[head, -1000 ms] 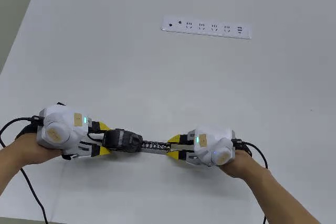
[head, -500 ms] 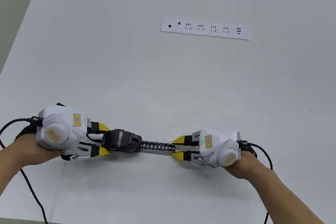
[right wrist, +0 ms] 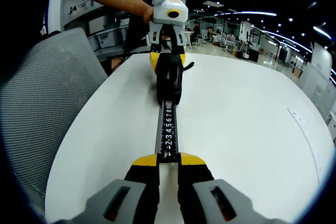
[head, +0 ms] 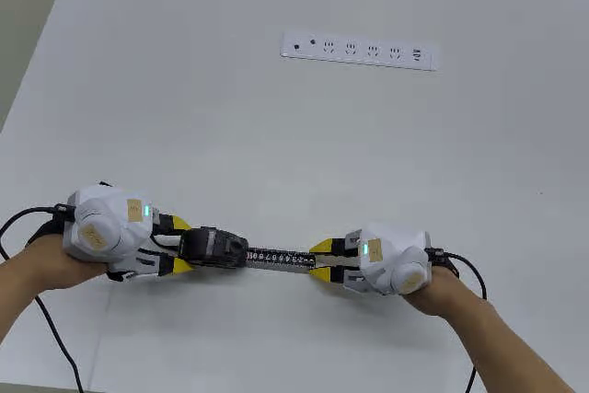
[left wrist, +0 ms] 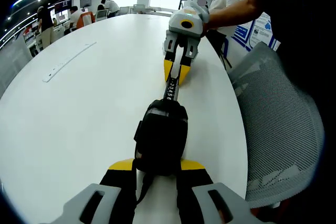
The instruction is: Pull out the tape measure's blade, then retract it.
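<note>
The black tape measure case lies near the table's front edge with my left gripper shut on its rear. Its numbered blade runs out to the right, flat over the table. My right gripper is shut on the blade's tip. From the left gripper view I look over the case and along the blade to the right gripper. In the right gripper view the blade leads from my yellow-tipped jaws to the case, with the left gripper behind it.
A white power strip lies flat at the back of the white table. Cables trail from both grippers toward the front edge. A mesh office chair stands beside the table. People sit in the room far behind.
My right gripper has moved right with the blade tip, so more of the numbered blade is out. The left gripper and the case have stayed in place.
</note>
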Motion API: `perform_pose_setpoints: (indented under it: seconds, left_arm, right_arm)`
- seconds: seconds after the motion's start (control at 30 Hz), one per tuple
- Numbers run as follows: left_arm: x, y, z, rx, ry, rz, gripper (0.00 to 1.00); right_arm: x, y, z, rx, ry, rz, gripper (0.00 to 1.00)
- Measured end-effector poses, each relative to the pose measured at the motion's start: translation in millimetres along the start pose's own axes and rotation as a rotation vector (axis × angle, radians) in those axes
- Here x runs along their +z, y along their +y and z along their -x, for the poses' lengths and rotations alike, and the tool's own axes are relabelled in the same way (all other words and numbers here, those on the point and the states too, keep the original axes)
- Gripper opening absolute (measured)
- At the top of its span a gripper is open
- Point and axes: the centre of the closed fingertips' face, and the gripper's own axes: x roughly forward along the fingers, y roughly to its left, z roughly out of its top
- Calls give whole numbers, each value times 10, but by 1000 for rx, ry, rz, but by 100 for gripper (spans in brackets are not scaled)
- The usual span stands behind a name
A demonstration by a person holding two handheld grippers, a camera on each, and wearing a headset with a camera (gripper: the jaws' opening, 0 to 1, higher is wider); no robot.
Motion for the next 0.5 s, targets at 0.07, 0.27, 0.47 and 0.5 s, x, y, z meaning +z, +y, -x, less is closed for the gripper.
perform_pose_setpoints:
  seconds: [0.07, 0.27, 0.47, 0.5]
  left_arm:
    - [-2, 2, 0, 0, 0, 0, 26]
    - [-5, 1, -1, 2, 2, -1, 26]
    - [-2, -3, -2, 1, 3, -1, 26]
    - [-1, -3, -2, 1, 2, -1, 26]
  right_arm:
    - [-20, 1, 20, 0, 1, -1, 9]
    - [-72, 6, 77, -5, 4, -1, 10]
    - [-125, 6, 144, -7, 9, -1, 10]
    - [-135, 6, 155, -7, 10, -2, 10]
